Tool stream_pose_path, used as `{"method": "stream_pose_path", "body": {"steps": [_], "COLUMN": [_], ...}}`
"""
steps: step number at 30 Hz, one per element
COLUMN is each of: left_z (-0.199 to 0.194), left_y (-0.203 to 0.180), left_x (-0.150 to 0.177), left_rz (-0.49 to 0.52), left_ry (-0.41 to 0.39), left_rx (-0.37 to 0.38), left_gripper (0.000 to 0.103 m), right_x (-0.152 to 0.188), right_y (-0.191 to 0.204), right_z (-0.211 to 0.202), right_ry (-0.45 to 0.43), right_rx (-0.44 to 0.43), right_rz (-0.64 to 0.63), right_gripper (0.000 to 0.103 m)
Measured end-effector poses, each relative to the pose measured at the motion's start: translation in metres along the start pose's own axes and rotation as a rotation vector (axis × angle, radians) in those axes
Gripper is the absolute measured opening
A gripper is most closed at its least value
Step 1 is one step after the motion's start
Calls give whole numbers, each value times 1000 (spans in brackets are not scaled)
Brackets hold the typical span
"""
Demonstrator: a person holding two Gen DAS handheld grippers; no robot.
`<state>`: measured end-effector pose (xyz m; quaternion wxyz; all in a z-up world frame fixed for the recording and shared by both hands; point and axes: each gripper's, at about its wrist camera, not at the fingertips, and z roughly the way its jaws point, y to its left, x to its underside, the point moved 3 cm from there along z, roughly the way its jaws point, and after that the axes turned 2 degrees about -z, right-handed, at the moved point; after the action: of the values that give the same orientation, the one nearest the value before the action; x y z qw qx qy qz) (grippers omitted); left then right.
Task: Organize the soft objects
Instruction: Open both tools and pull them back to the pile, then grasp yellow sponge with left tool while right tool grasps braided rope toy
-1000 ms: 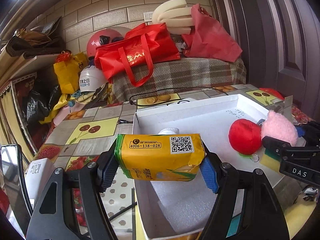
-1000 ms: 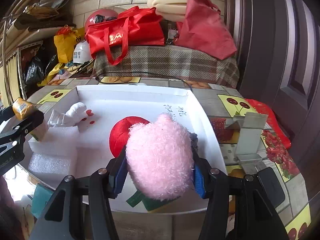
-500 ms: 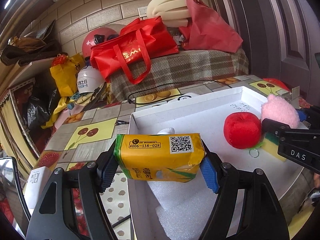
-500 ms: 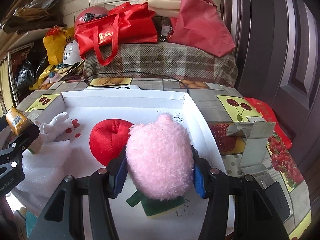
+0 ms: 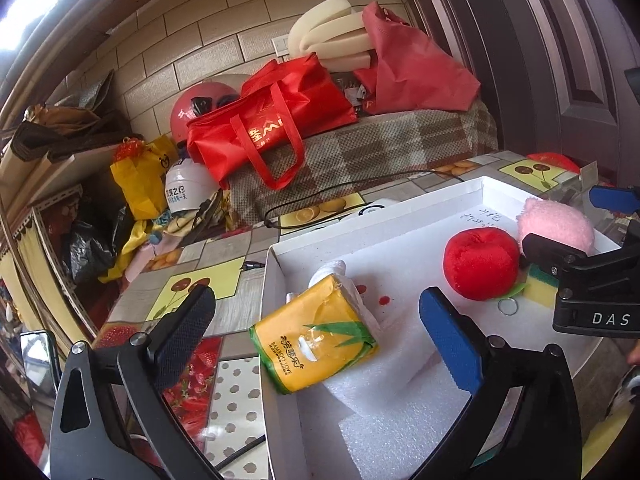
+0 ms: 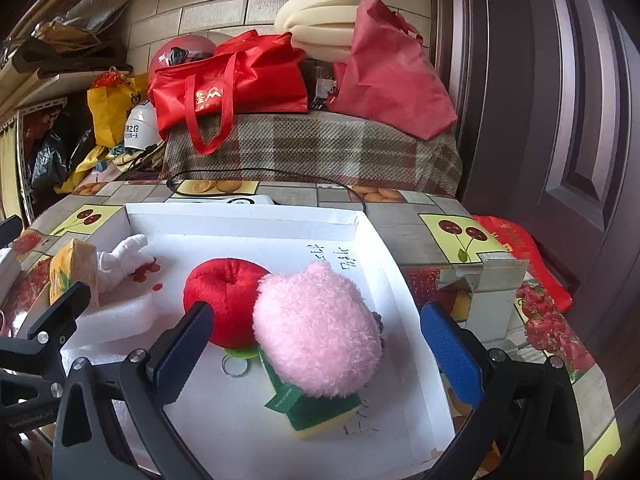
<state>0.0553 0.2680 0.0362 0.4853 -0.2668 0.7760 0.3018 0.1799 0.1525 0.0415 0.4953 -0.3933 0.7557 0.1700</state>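
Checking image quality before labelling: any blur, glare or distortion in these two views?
Left wrist view: sharp, strong fisheye bending of the brick wall, blown-out glare top left, dark corners. Right wrist view: also sharp, the door curves, even daylight, soft shadows inside the white box.

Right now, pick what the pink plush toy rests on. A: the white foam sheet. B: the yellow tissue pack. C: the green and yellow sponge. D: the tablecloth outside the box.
C: the pink plush toy sits on top of the green and yellow sponge, inside the white box.
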Motion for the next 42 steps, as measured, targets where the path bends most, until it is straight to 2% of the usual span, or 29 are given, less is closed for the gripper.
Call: {"method": "stream_pose_path", "body": {"steps": [4,7,10,15,19,23,26,28,33,36,42], "left_z": [-4,-7,-16,-56,-92,-116,-121,-124,-118,-113,-101], "left_y": [14,24,26,9,-7,-29,-50,-61,-88,-94,-103], "left_x": [1,5,10,17,25,28,31,33,37,39,42], "left_rz": [-73,-140,-165,-111,-77,6,77,119,220,231,239], "left_ry": [-8,21,30,-23,-50,-57,-11,9,91,131,199], "left_rx": [17,62,98,187,327,440,533,569,640,665,687], "left_gripper": [103,103,103,103,103,103,103,103,103,103,103], "right_x": [1,2,4,13,26,41,54,64,90,94,94], "right_y": [-5,-11,-12,-15,-27,-43,-55,-67,-86,-91,-91], "right_z": [-2,-8,-17,-33,-51,-71,-83,-89,-92,-82,-46], "right_ry": [-8,-32,-50,-54,-47,-32,9,54,197,259,371], "right_rx": [29,77,82,83,72,75,83,70,-30,-48,-50], "right_rz": [26,55,63,73,100,109,92,97,108,139,156], "right_gripper": [103,103,103,103,103,103,103,103,103,102,90]}}
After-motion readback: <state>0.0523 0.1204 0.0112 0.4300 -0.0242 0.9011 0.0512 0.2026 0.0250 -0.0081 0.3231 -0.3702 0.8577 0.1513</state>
